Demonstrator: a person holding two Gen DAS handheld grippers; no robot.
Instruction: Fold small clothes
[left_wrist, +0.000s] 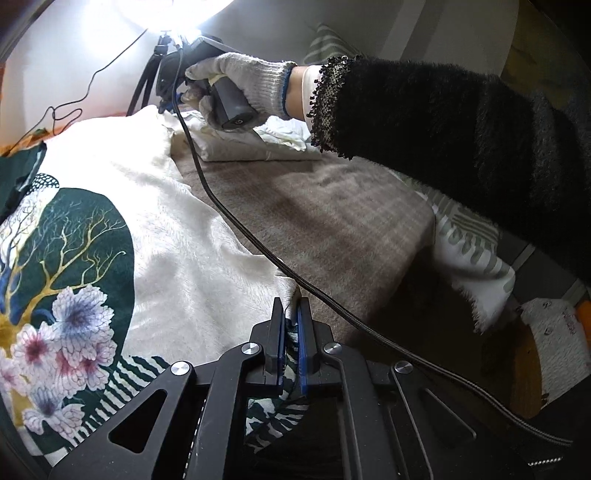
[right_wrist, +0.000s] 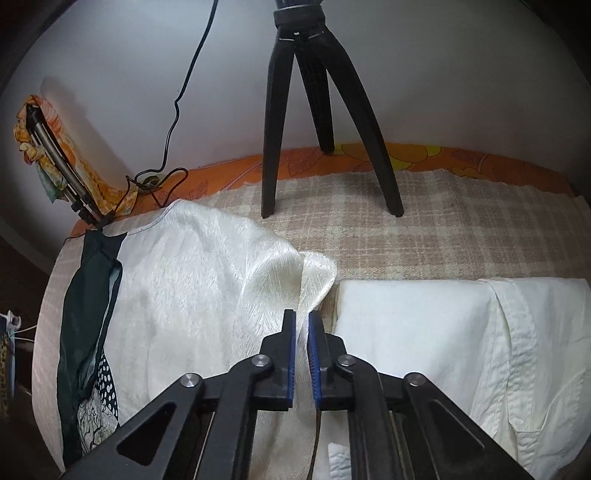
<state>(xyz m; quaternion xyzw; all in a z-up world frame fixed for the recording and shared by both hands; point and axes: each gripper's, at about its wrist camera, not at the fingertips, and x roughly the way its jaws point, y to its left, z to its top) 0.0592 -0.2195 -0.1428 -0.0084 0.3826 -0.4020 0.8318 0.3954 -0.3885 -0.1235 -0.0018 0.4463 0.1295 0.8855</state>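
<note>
We have the printed cloth (left_wrist: 177, 221) spread on the plaid blanket (left_wrist: 332, 221), its cream side up over much of it. Our left gripper (left_wrist: 291, 332) has its fingers pinched on the near edge, and our right gripper (right_wrist: 302, 332) nips the far corner, beside the folded white garment (right_wrist: 443, 350). To fold well, we should lift both held points together, keep the edge between them taut, and carry it across so the edges meet squarely. The satin looks slippery, so we judge a firm pinch matters. We should also mind the cable (left_wrist: 258, 251) and the tripod (right_wrist: 314, 110).
</note>
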